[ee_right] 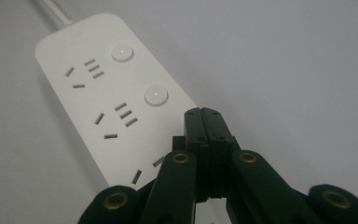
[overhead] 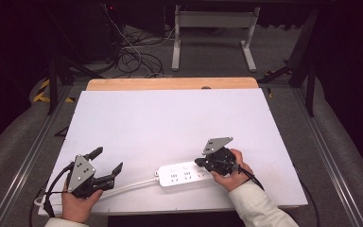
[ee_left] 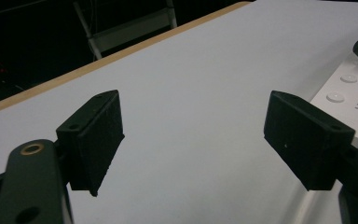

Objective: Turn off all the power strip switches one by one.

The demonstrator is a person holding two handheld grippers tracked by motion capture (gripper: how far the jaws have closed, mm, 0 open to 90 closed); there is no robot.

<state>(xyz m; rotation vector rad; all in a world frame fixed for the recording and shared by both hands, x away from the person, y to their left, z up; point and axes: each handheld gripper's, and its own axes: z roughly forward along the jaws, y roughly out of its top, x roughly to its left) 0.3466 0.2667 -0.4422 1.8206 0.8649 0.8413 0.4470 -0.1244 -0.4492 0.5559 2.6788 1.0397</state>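
Jaws shut over power strip [ee_right: 107, 93].

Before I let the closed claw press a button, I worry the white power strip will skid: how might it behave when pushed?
The power strip lies flat and low, so it probably won't tip. Its smooth shell on the smooth white table may slide. The cord looks bendy and would likely trail, resisting little.

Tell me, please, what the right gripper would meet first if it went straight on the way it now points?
Most likely the white power strip. The right gripper, its jaws shut, hangs over the strip's near end and points down along it, towards the button of the middle socket. How far above the strip the tips are is unclear.
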